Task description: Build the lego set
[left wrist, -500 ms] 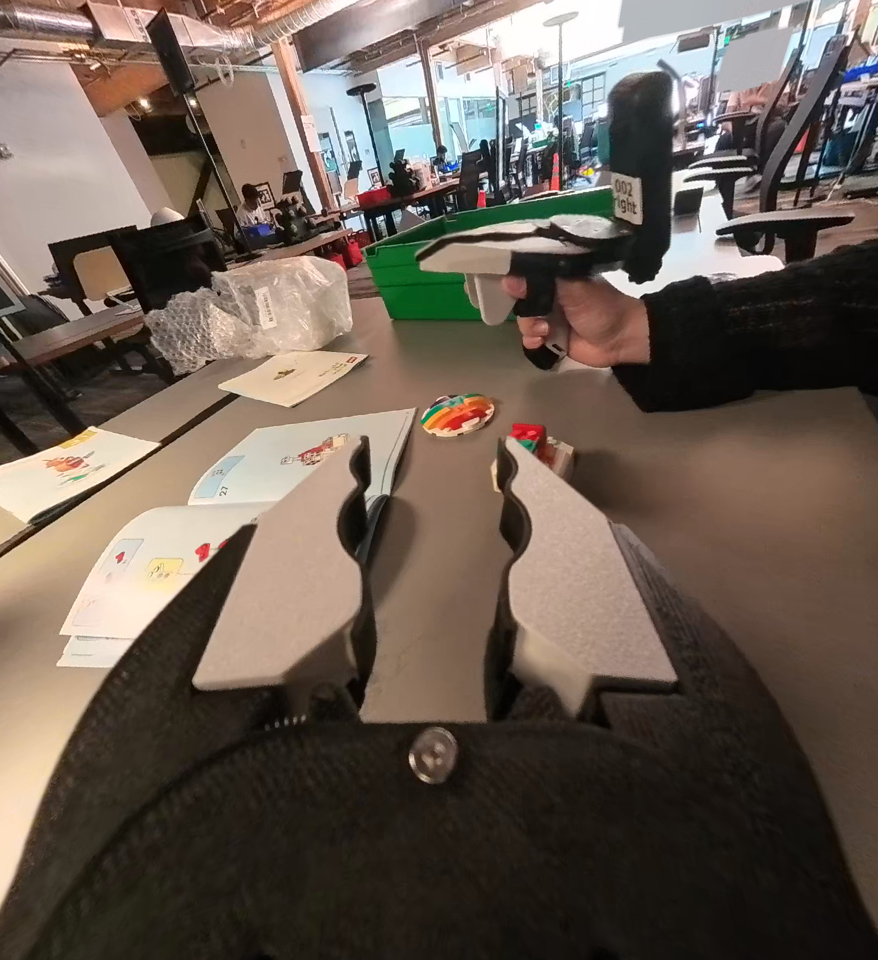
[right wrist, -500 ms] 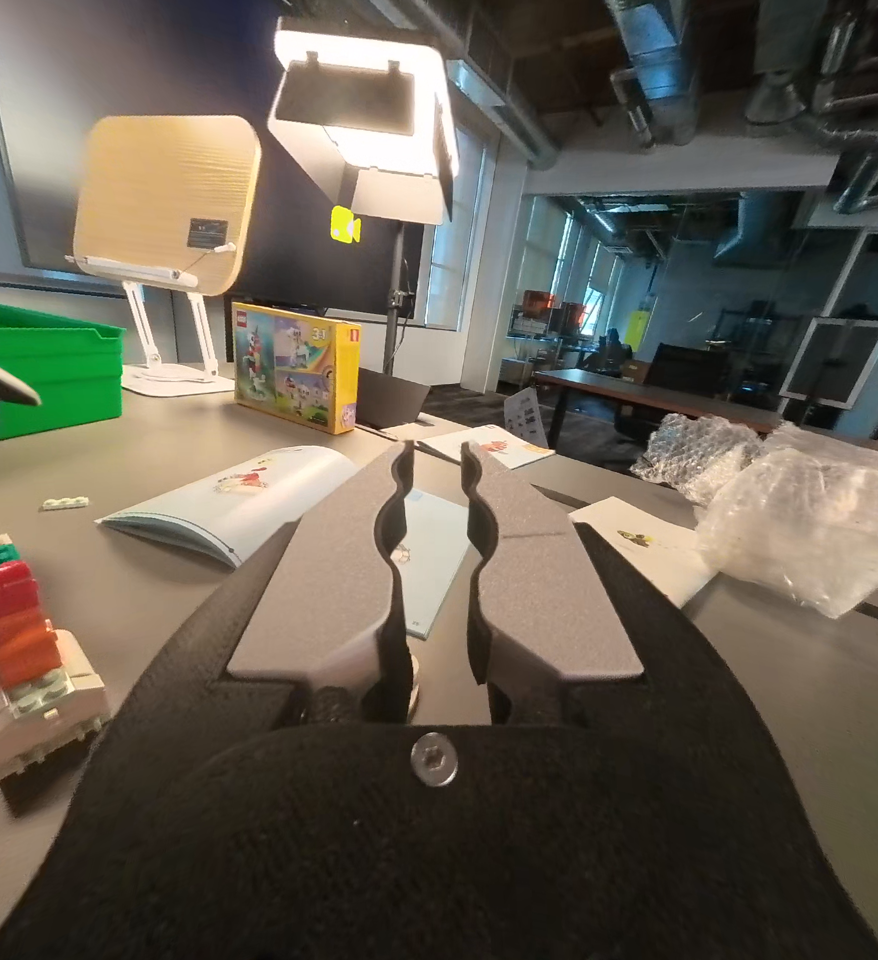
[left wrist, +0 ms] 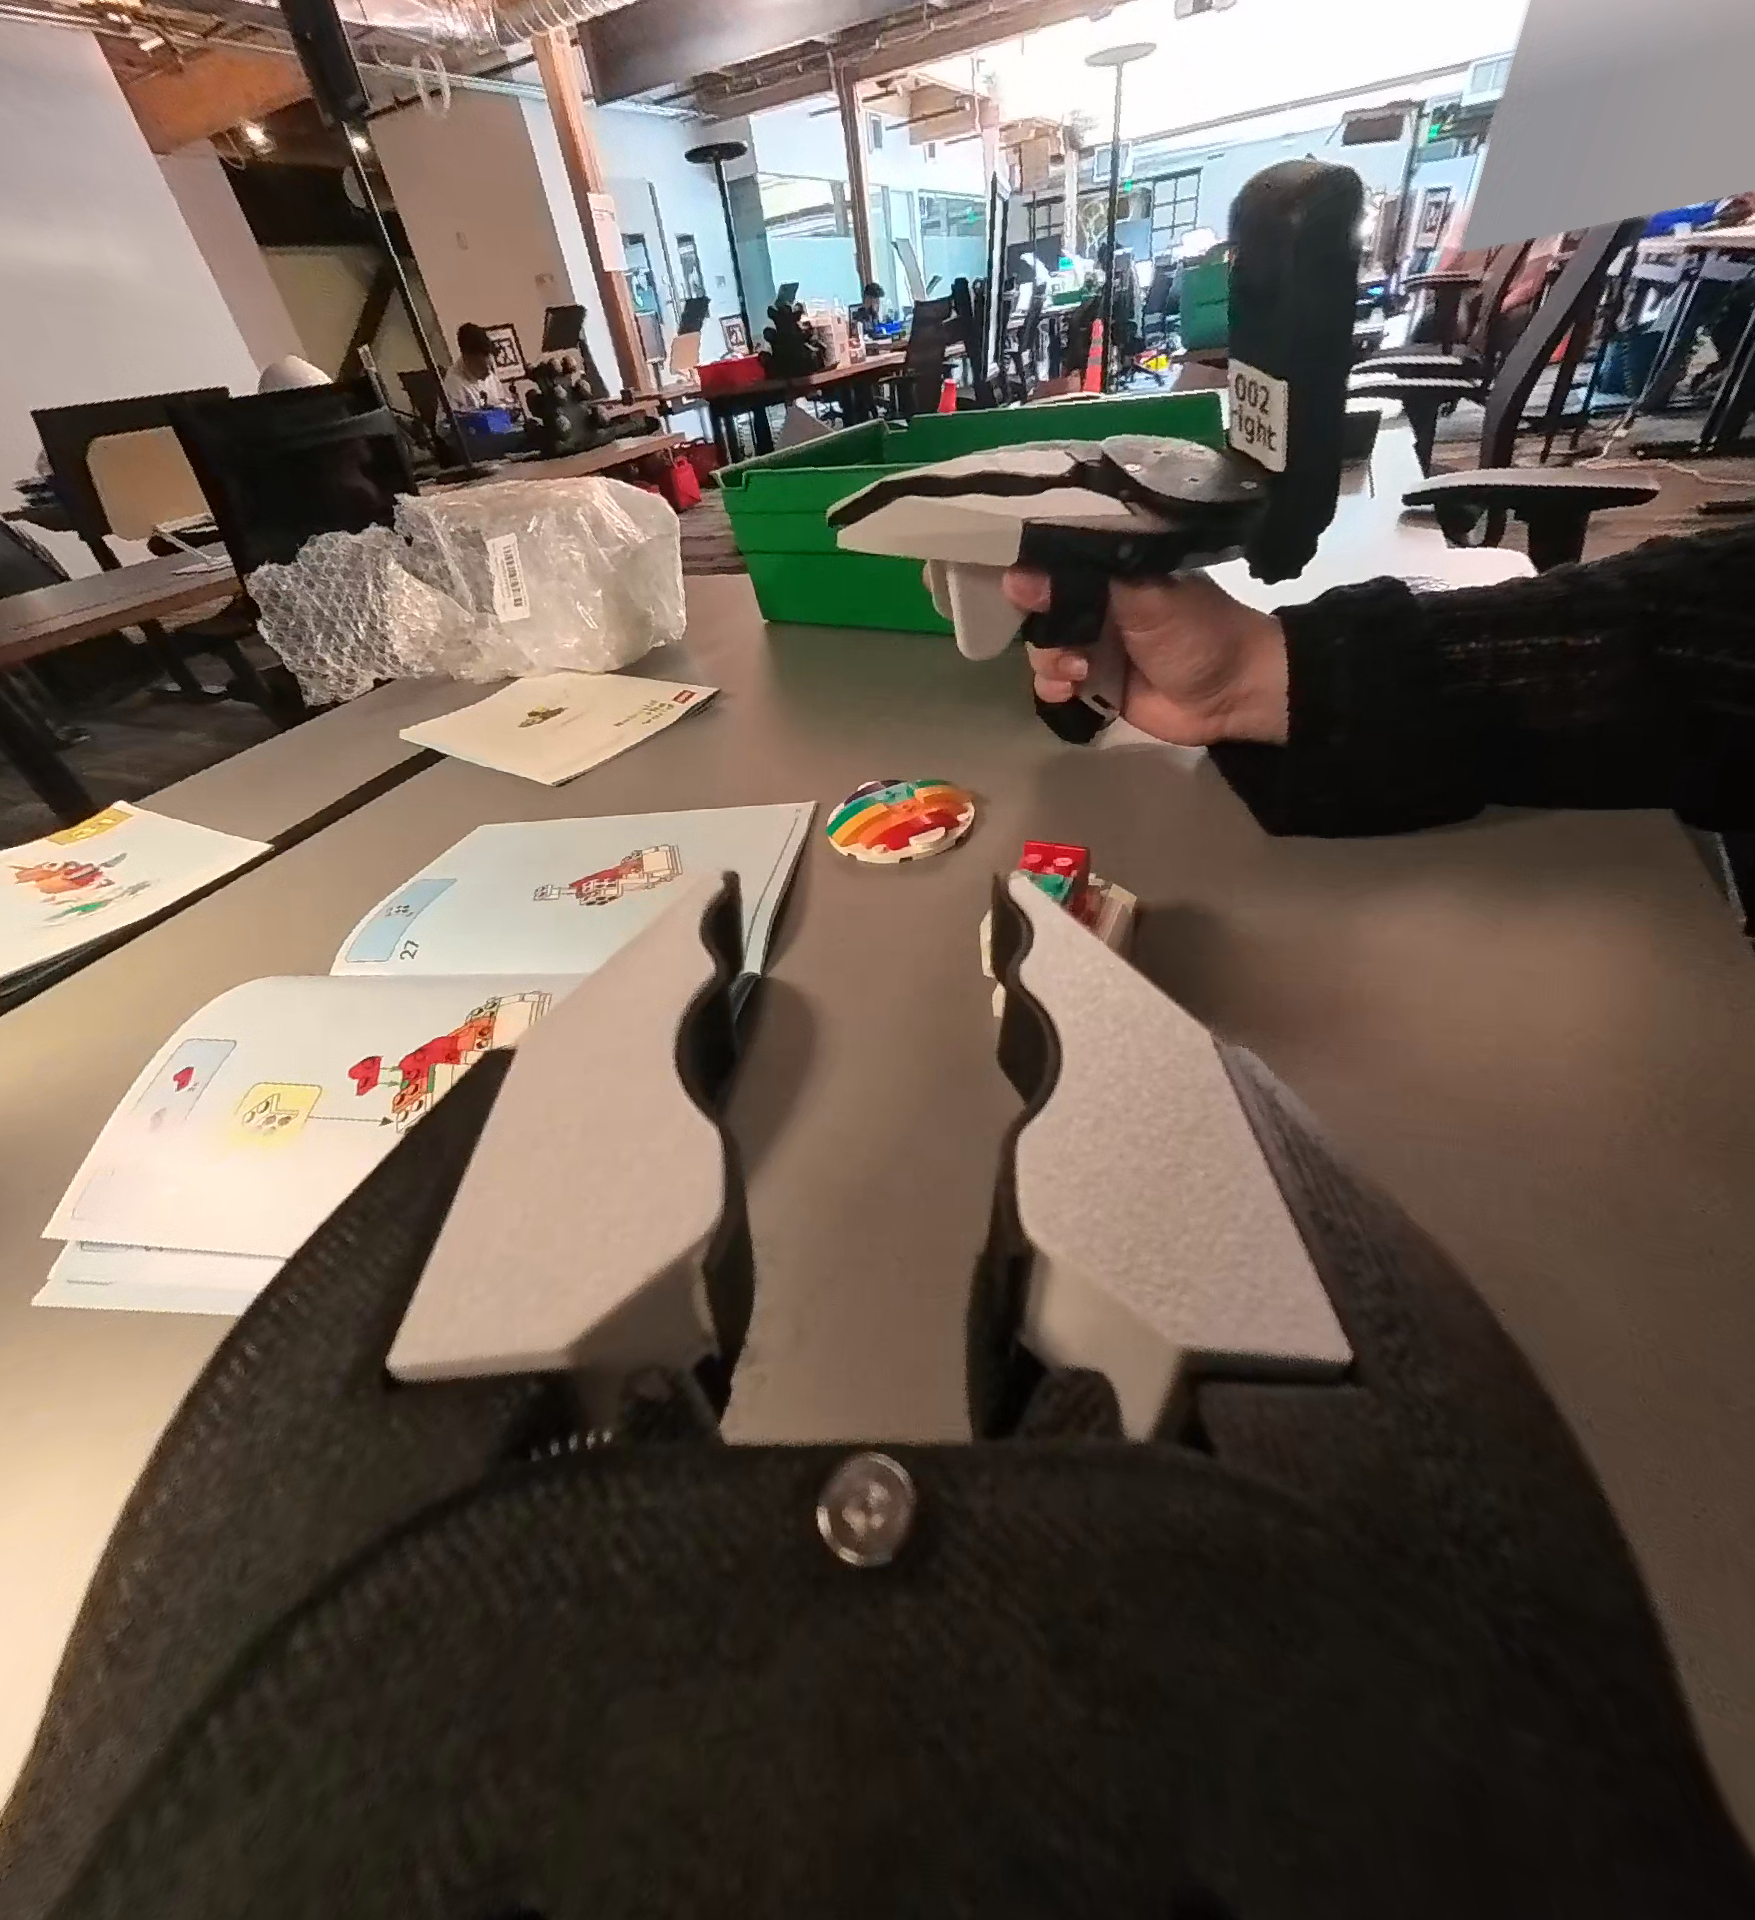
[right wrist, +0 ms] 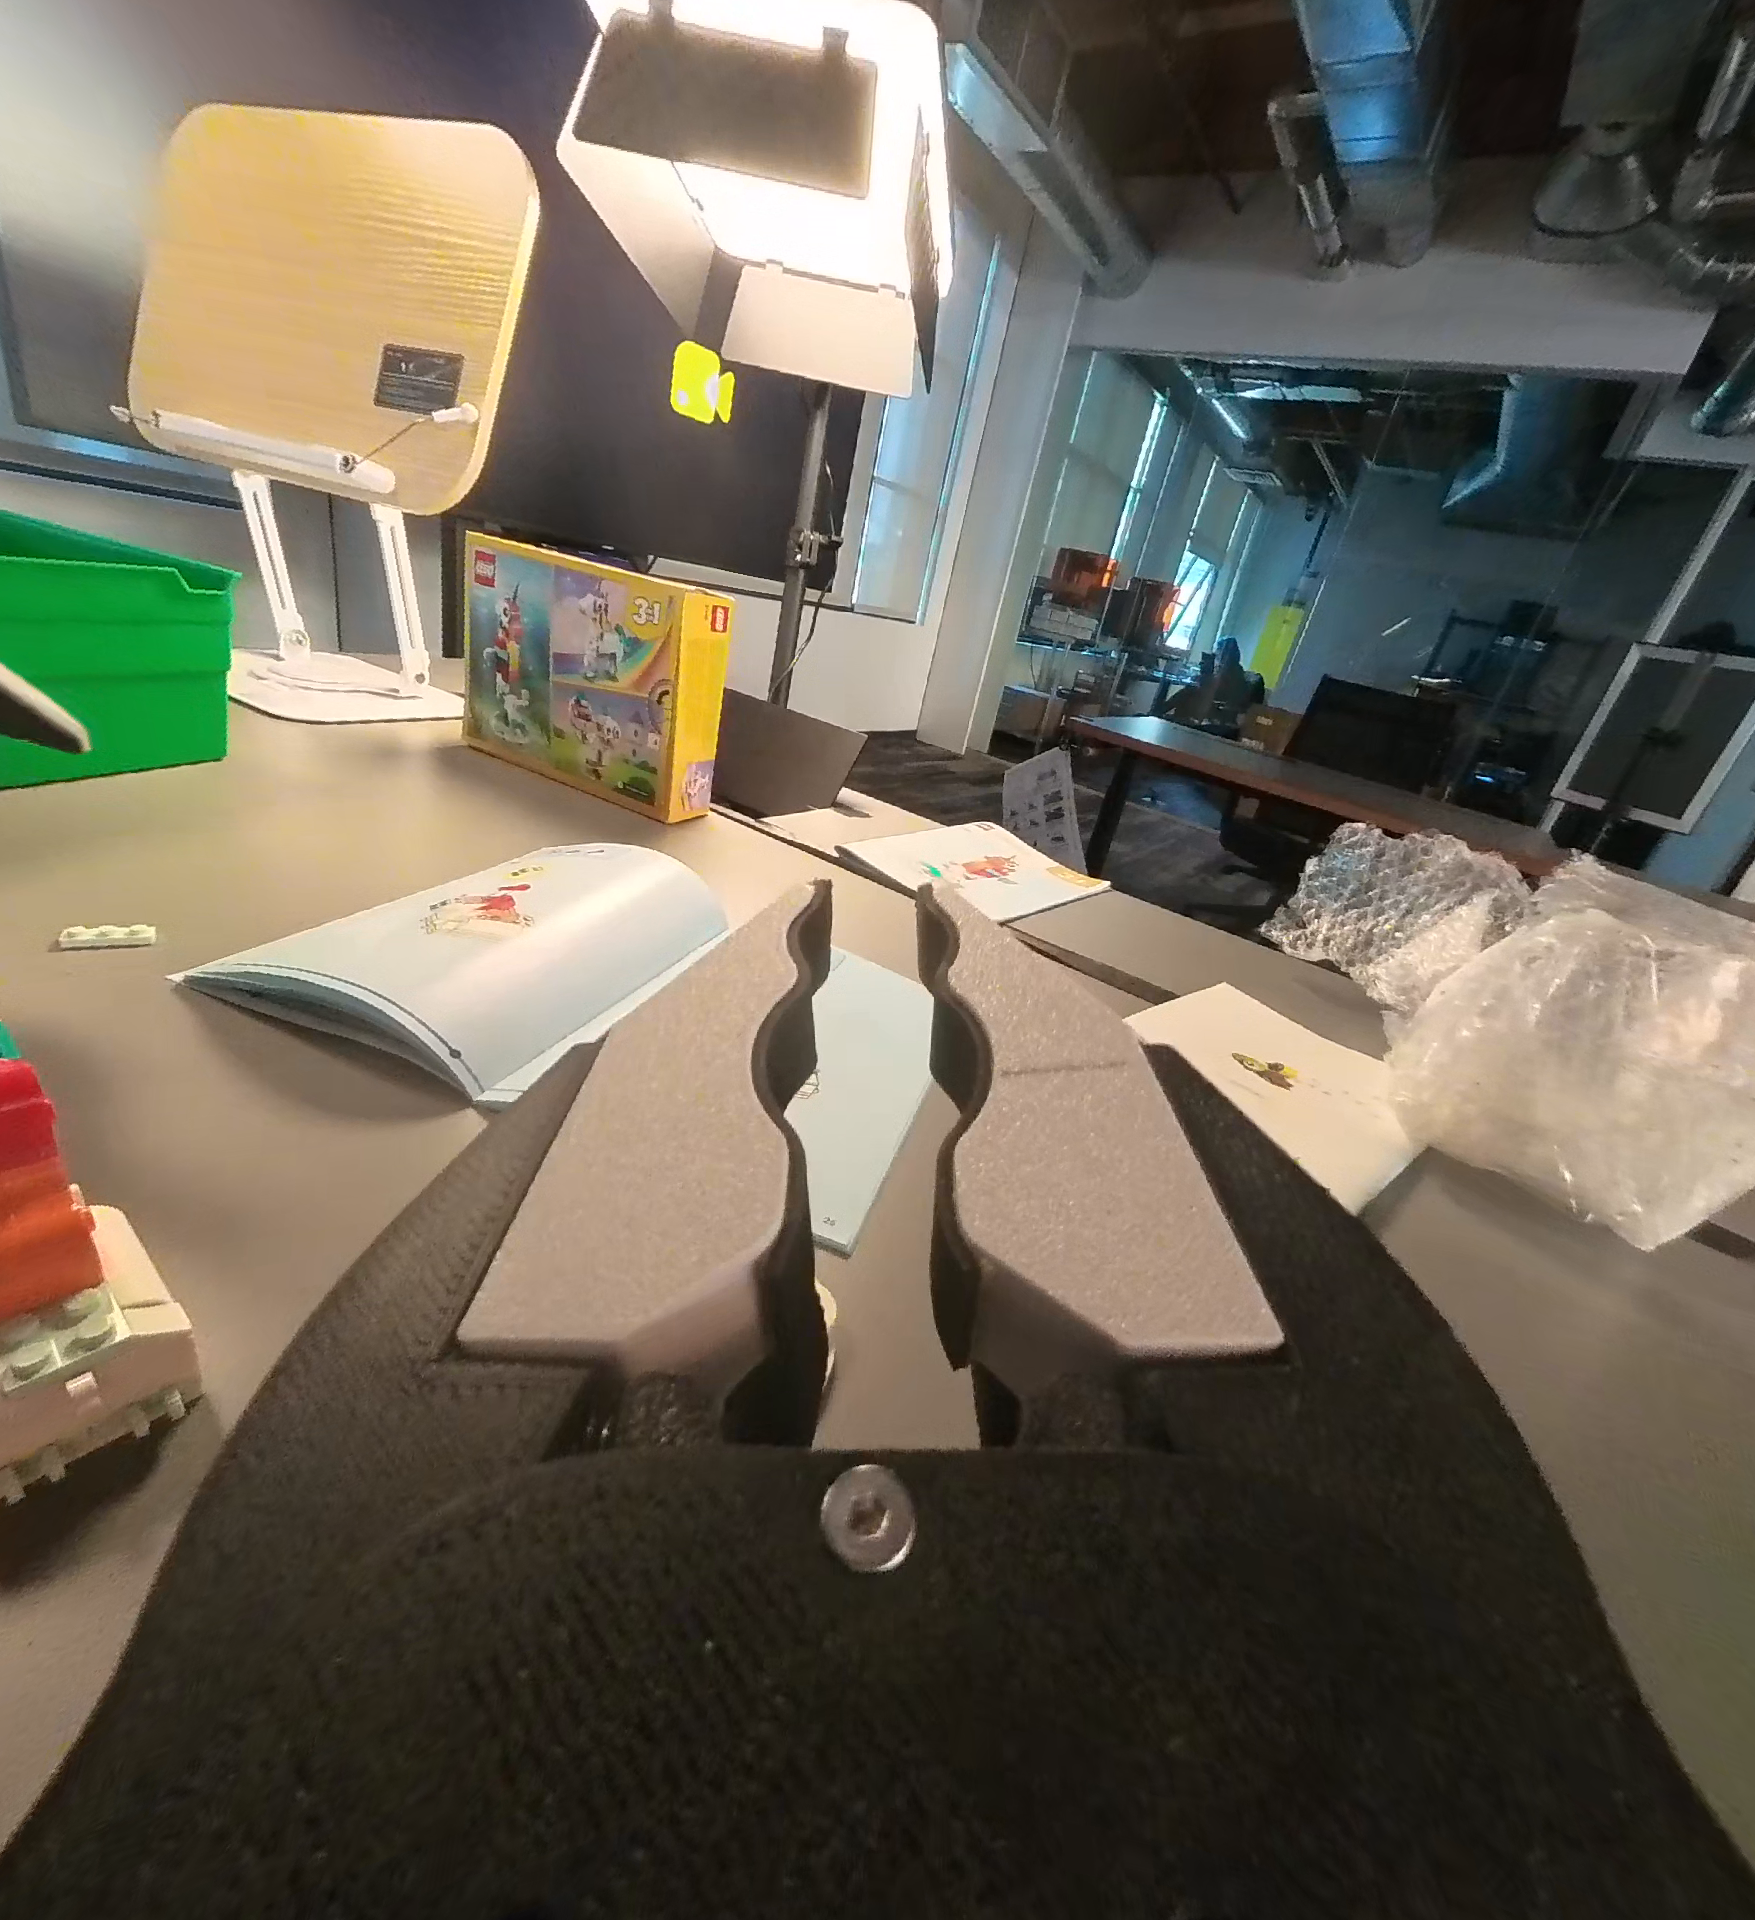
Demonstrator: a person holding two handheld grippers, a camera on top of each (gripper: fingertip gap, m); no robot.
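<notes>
The left gripper [left wrist: 865,940] hangs low over the grey table [left wrist: 1372,1091] with its two grey textured fingers spread wide and nothing between them. Just past its right fingertip, partly hidden behind it, sits the task's thing: a small white-based brick assembly topped with red, orange and green bricks [right wrist: 16,1226]. This landmark lies ahead and slightly right of the left gripper, nearly touching that finger. Its long axis seems to run away from the left gripper, the green end farthest.

The right gripper [right wrist: 873,920], gripped by a hand [left wrist: 1153,665] in a black sleeve, is held in the air above and beyond the assembly, pointing across it. Its fingers stand narrowly apart, a slim gap between them, empty. I judge the left gripper the nearer one, needing only a short shift rightward to straddle the assembly.

Beyond the assembly lies one round rainbow-striped brick disc [left wrist: 900,821], near but apart. To the assembly's far side rests one small pale green plate [right wrist: 107,935], loose on the table. Left of the assembly lies one open pale-blue instruction booklet [left wrist: 499,935]; two more closed booklets lie farther left. One green plastic bin [left wrist: 956,520] stands behind, and one yellow cardboard set box [right wrist: 592,686] beside it.
</notes>
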